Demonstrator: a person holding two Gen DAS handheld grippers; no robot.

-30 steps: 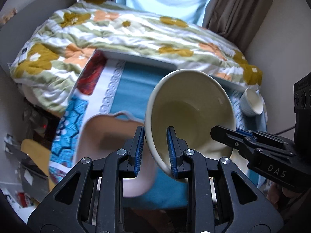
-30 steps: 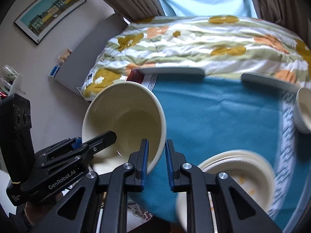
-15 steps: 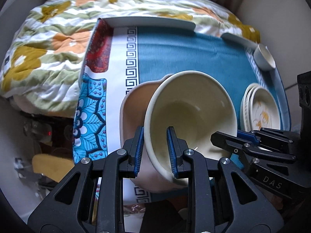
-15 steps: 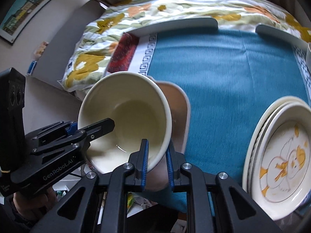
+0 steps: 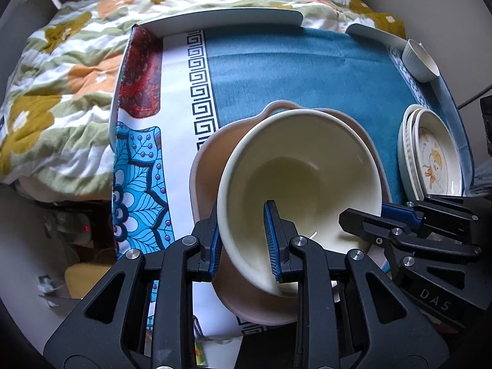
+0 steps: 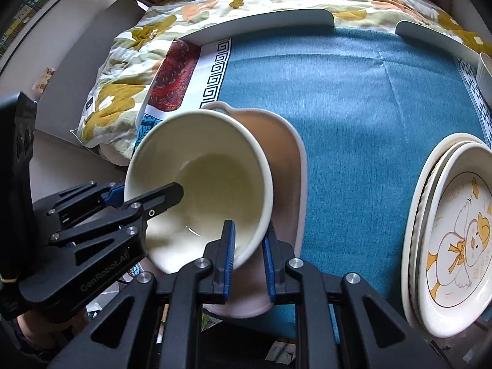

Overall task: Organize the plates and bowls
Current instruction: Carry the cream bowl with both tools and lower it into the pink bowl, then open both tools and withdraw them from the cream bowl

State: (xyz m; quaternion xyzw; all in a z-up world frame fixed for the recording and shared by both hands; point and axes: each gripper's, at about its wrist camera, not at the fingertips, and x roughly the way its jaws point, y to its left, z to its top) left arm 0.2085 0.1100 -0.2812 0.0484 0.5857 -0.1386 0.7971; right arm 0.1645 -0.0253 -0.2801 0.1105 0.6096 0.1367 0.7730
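A cream bowl hangs tilted over a pink handled dish that stands on the teal cloth. My left gripper is shut on the bowl's near-left rim, one pad inside and one outside. My right gripper is shut on the opposite rim in the same way. Each wrist view also shows the other gripper: the right gripper and the left gripper. Whether the bowl touches the dish I cannot tell.
A stack of cream plates, the top one with a duck picture, lies to the right. A small white ramekin stands at the far right corner. A floral quilt lies beyond and left of the table, which has a raised white rail.
Both grippers have come down with the bowl, from above the cloth to right over the pink dish. The views now tip further downward, and the plate stack has come into sight.
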